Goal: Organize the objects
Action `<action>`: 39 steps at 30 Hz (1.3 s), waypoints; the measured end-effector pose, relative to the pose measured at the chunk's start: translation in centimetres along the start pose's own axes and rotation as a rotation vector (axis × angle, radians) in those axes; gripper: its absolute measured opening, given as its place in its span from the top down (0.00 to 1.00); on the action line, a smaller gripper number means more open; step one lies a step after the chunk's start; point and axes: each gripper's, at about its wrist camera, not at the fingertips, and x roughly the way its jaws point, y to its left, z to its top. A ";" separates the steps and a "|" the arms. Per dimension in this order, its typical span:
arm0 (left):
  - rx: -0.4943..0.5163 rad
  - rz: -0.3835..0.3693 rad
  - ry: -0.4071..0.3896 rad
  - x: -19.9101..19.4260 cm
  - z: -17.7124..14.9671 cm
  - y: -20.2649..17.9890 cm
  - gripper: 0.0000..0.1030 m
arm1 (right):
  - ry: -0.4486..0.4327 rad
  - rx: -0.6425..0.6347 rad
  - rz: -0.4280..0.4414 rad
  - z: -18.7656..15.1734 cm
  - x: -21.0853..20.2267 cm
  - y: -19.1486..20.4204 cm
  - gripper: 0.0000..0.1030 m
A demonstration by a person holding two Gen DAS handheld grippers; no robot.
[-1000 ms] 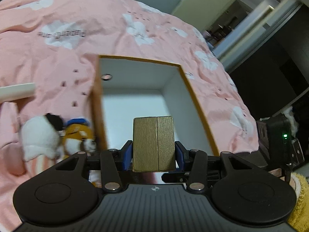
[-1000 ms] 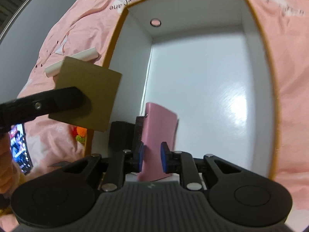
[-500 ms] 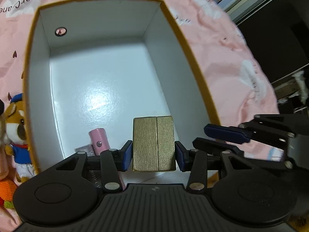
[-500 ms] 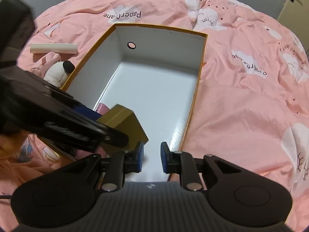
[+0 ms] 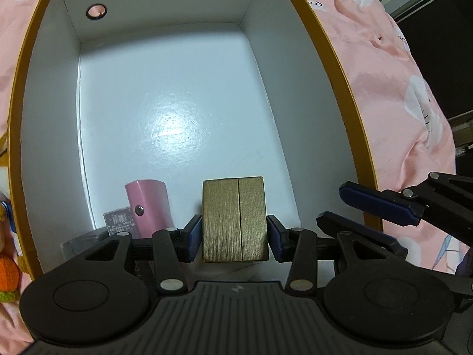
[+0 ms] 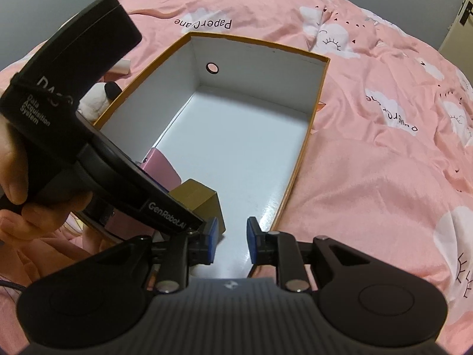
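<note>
A white box with a mustard rim (image 5: 340, 94) lies open on the pink bedspread; it also shows in the right wrist view (image 6: 307, 136). My left gripper (image 5: 235, 233) is shut on a gold box (image 5: 235, 219) and holds it low inside the white box, near its front wall. A pink case (image 5: 147, 207) stands inside the box to the left of the gold box, on a small dark item (image 5: 118, 222). My right gripper (image 6: 230, 235) is open and empty, at the box's near right corner. The gold box (image 6: 198, 198) and pink case (image 6: 162, 168) show beside it.
The pink cloud-print bedspread (image 6: 384, 177) surrounds the box. Plush toys (image 5: 7, 269) lie outside the box's left wall, and a white plush (image 6: 94, 103) and a white roll (image 6: 121, 66) lie beyond it. The right gripper's fingers (image 5: 378, 204) reach over the box's right rim.
My left gripper has moved the gold box down into the white box. My right gripper let go of the pink case, which now stands in the box, and pulled back to the near right corner.
</note>
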 end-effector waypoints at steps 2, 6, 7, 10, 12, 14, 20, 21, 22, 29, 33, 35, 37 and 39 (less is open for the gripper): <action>-0.016 -0.021 0.011 0.0 0.0 0.3 0.50 | 0.001 0.009 0.003 0.0 -0.1 -0.1 0.78; -0.033 -0.062 0.011 0.0 0.0 0.5 0.46 | 0.007 0.007 -0.007 -0.2 -0.1 0.4 0.77; -0.031 -0.068 0.006 -0.2 -0.1 0.6 0.45 | 0.011 0.004 -0.009 -0.3 -0.1 0.5 0.77; -0.029 -0.064 -0.008 -0.5 -0.2 0.7 0.45 | 0.020 0.014 -0.007 -0.3 0.0 0.6 0.76; -0.041 -0.095 -0.002 -0.8 -0.2 1.0 0.48 | 0.026 0.020 -0.009 -0.3 0.0 0.8 0.75; -0.054 -0.125 -0.021 -1.7 -0.1 1.6 0.55 | 0.031 0.019 0.002 -0.2 0.1 1.0 0.75; -0.001 -0.115 -0.177 -6.4 -0.3 2.3 0.55 | 0.072 0.020 0.083 0.9 0.9 1.9 0.51; 0.015 -0.099 -0.198 -7.1 -0.5 2.4 0.55 | 0.080 0.020 0.087 1.3 1.1 2.0 0.50; 0.029 -0.083 -0.212 -7.6 -0.6 2.5 0.55 | 0.093 -0.002 0.098 1.9 1.5 2.1 0.50; 0.041 -0.028 -0.236 -8.7 -1.4 4.0 0.55 | 0.230 -0.238 0.160 4.8 4.6 4.8 0.37; 0.026 -0.037 -0.240 -8.8 -1.9 4.9 0.55 | 0.352 -0.340 0.168 5.9 6.9 5.6 0.37; 0.016 -0.050 -0.243 -8.6 -1.8 5.2 0.57 | 0.410 -0.383 0.190 6.4 7.8 6.0 0.37; -0.001 -0.044 -0.246 -8.8 -1.7 5.8 0.59 | 0.458 -0.418 0.202 6.9 8.6 6.3 0.36; -0.020 -0.045 -0.248 -8.9 -1.6 6.4 0.59 | 0.499 -0.432 0.212 7.5 9.3 6.6 0.35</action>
